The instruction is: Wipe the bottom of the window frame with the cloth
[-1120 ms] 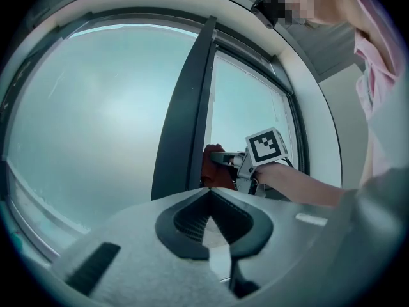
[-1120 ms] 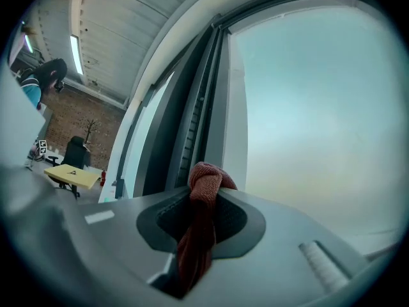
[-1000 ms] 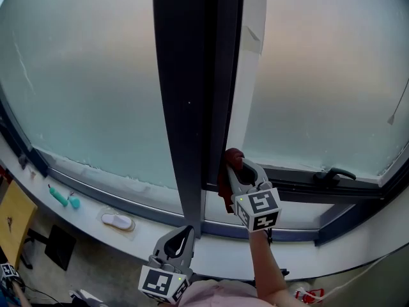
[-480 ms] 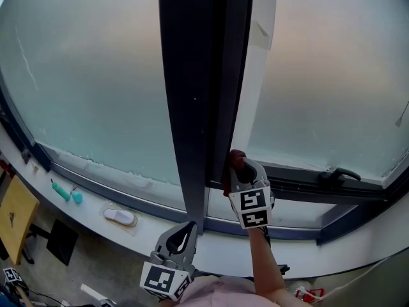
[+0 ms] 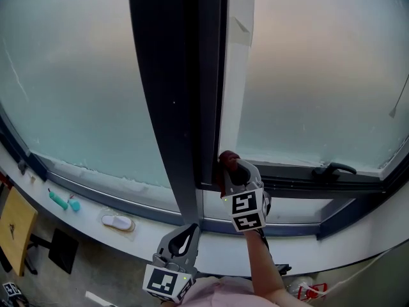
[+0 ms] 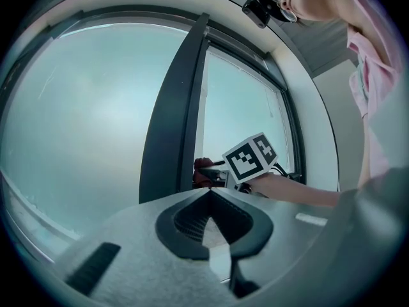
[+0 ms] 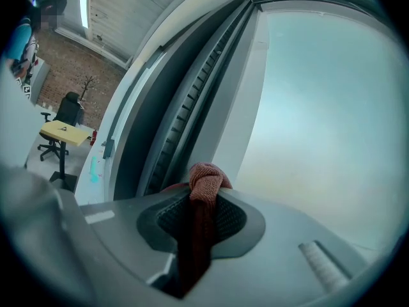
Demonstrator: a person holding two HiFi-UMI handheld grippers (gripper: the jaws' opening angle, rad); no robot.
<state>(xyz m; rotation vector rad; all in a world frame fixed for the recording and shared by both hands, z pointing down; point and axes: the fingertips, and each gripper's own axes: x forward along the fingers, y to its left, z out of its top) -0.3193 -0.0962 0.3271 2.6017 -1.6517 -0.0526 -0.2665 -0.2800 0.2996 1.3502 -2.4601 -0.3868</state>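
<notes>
Clamping cloth, right gripper at window frame bottom.

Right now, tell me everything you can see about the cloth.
The cloth is a dark rust-red, knitted-looking rag, bunched and clamped in the right gripper, its jaws shut on it. A rounded wad pokes past the tips; the rest trails back between them. It sits low at the right pane's corner, beside the dark upright post, by the bottom frame rail; contact there is unclear.

On the ledge, left — two teal items and a white oval object, possibly a dish; yellow table below.
</notes>
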